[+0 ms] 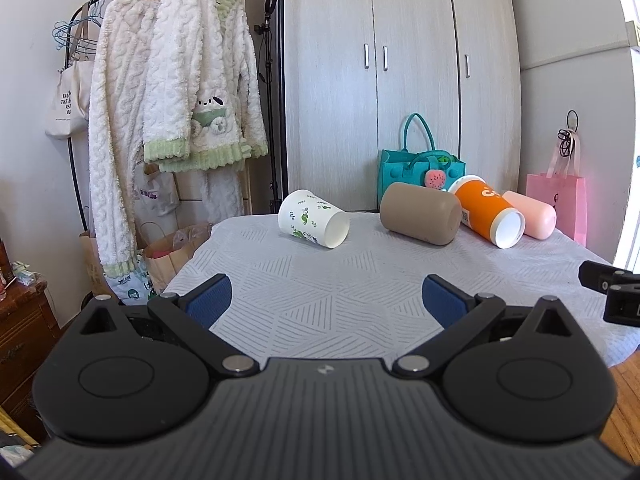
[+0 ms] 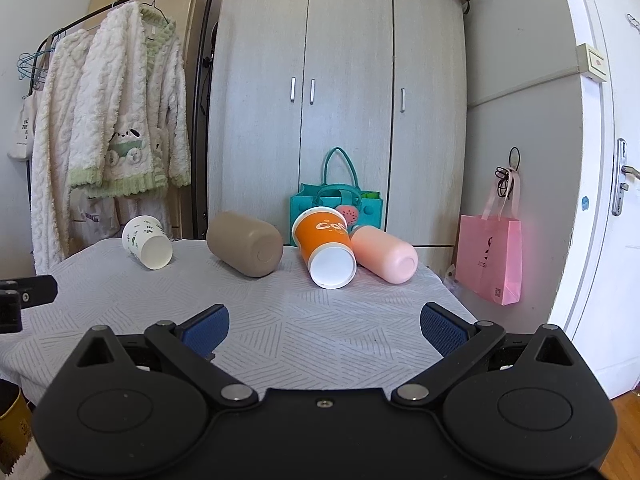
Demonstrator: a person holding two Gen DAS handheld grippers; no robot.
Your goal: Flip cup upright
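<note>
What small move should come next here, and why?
Probably advance the left gripper toward the white leaf-print cup: all four cups lie on their sides, both grippers are open and empty, and that cup lies nearest its line, apart from the others.

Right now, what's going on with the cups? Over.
Left gripper and right gripper: jaws open, empty. Four cups on their sides: white, tan, orange, pink. Nothing blocking.

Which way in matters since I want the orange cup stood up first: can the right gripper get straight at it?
Probably yes. The right gripper is open, and only bare tablecloth lies between it and the orange cup. The pink cup touches its far side, which may crowd one finger.
</note>
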